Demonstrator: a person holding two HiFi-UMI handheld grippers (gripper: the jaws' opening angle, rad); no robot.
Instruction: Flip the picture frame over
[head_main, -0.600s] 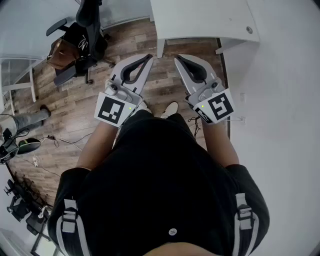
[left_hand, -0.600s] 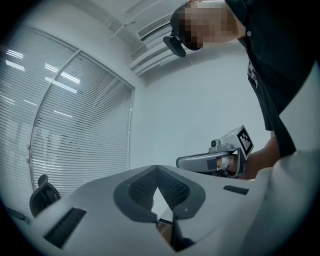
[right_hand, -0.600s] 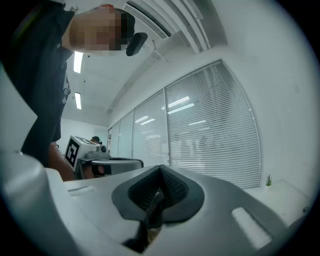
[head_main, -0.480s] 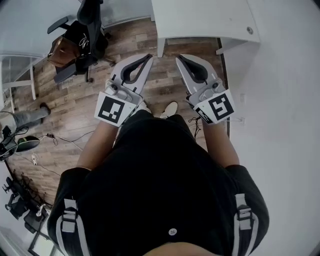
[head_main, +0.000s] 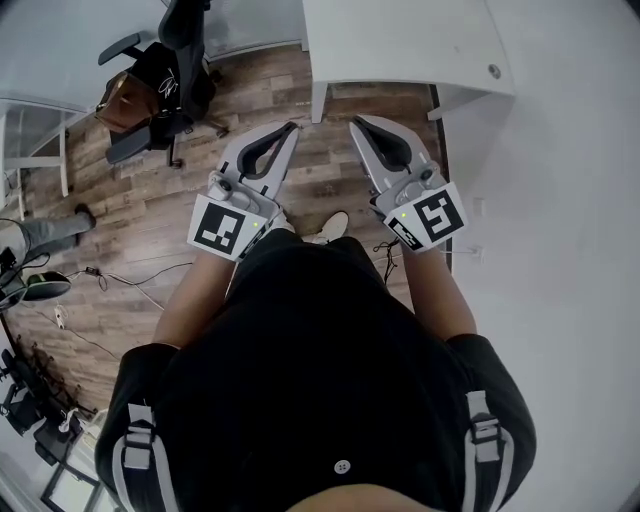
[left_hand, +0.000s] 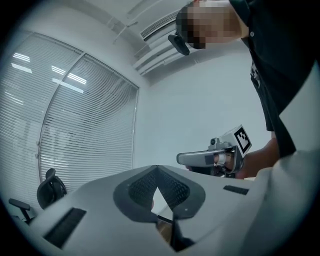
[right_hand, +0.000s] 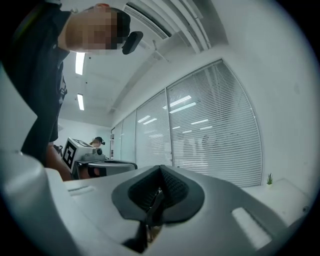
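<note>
No picture frame shows in any view. I hold both grippers out level in front of my body, above the wooden floor, with their tips towards a white table (head_main: 400, 40). My left gripper (head_main: 293, 127) is shut with nothing between its jaws; in its own view the black pads (left_hand: 142, 187) meet at the tip. My right gripper (head_main: 354, 120) is also shut and empty, pads (right_hand: 172, 187) together. The two tips stand a short way apart. Each gripper view catches the other gripper from the side: the right gripper (left_hand: 183, 159) and the left gripper (right_hand: 131, 164).
A black office chair (head_main: 175, 60) with a brown bag (head_main: 125, 105) stands at the back left. Cables (head_main: 100, 275) lie on the floor at the left, beside another person's leg (head_main: 45, 232). A white wall (head_main: 560, 250) runs along the right. Blinds cover the windows (right_hand: 210, 135).
Both grippers have drifted slightly up in the head view, towards the table, still shut. The leg at the left edge has shifted further left.
</note>
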